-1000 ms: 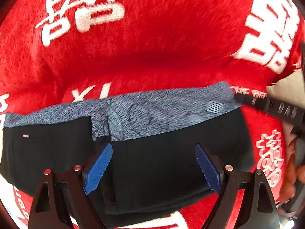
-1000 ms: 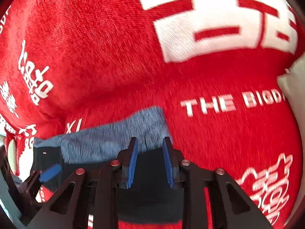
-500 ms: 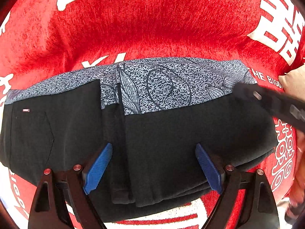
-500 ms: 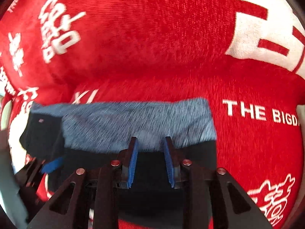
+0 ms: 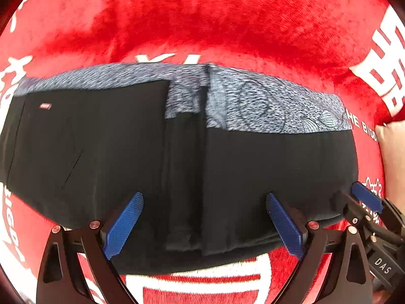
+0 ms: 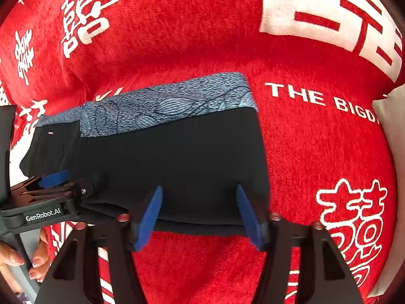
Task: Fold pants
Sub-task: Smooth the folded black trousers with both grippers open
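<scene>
The black pants (image 5: 227,172) with a blue patterned waistband (image 5: 265,101) lie folded flat on the red blanket; they also show in the right wrist view (image 6: 177,157). My left gripper (image 5: 205,223) is open and empty, just above the pants' near edge. My right gripper (image 6: 200,215) is open and empty over the pants' near right edge. The right gripper shows at the lower right of the left wrist view (image 5: 364,202), and the left gripper shows at the left of the right wrist view (image 6: 53,185).
The red blanket (image 6: 316,152) with white lettering covers the whole surface. A pale cushion (image 6: 389,116) lies at the right edge. The person's fingers (image 6: 35,266) hold the left gripper at the lower left.
My right gripper has opened and let go of the pants, which now lie flat. Both grippers have drawn back toward the pants' near edge.
</scene>
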A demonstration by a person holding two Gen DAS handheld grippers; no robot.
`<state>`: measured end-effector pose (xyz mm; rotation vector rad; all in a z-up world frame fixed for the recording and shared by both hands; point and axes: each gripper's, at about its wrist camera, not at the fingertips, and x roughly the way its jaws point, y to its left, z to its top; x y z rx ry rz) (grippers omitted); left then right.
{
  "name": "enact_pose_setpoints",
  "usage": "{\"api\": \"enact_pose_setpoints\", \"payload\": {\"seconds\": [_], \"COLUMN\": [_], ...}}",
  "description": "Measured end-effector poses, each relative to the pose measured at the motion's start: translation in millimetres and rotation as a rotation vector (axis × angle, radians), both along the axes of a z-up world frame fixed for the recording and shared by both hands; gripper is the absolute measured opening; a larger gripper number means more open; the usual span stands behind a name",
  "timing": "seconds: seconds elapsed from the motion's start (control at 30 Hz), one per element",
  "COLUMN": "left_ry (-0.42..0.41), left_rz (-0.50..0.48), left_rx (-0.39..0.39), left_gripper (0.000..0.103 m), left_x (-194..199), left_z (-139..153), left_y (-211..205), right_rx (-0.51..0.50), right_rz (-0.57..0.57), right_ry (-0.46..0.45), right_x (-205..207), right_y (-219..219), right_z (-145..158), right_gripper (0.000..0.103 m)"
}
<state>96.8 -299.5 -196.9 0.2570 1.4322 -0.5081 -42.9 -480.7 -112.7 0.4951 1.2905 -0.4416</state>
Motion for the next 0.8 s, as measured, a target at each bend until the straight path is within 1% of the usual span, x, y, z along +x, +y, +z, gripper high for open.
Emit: {"api": "enact_pose_setpoints", "payload": {"seconds": [0.17,0.23,0.27,0.3,0.33,0.4,0.43,0.47,0.57,0.6,0.67,0.73,0.8], "left_ry": [-0.019,-0.027,-0.029,-0.029,-0.029,-0.031,-0.032,-0.034,-0.025,-0.02,-0.015,-0.007,-0.001], "left_rz": [0.05,0.08,0.097,0.114,0.128,0.151,0.156,0.161,0.179,0.186,0.193,0.202,0.21], "left_rx": [0.004,-0.001,-0.005,-0.009,-0.007,-0.002,0.001,0.004,0.001,-0.001,0.0,0.004,-0.008], "left_gripper": [0.098,0.098,0.098,0.098,0.098,0.098,0.098,0.098,0.098,0.098,0.098,0.098,0.098], "left_x": [-2,-2,-3,-3,-3,-3,-4,-3,4,7,13,17,22], "left_z": [16,22,24,27,27,28,27,29,27,27,26,25,23], "left_y": [33,47,54,63,63,76,76,80,88,93,100,110,117], "right_rx": [0.011,0.013,0.028,0.046,0.063,0.105,0.122,0.133,0.13,0.138,0.173,0.094,0.066], "right_rz": [-0.007,-0.002,0.002,0.008,0.017,0.049,0.061,0.078,0.119,0.126,0.13,0.147,0.17], "right_ry": [0.026,0.041,0.026,0.005,-0.012,-0.024,-0.032,-0.038,-0.041,-0.024,0.054,0.027,0.045], "right_x": [5,9,12,16,21,39,48,60,87,91,94,89,88], "right_y": [-1,0,0,2,3,9,11,17,34,40,59,71,79], "right_z": [-1,4,9,12,14,14,12,9,-2,-10,-35,-32,-29], "right_gripper": [0.07,0.071,0.069,0.062,0.058,0.049,0.041,0.036,0.035,0.035,0.035,0.035,0.035]}}
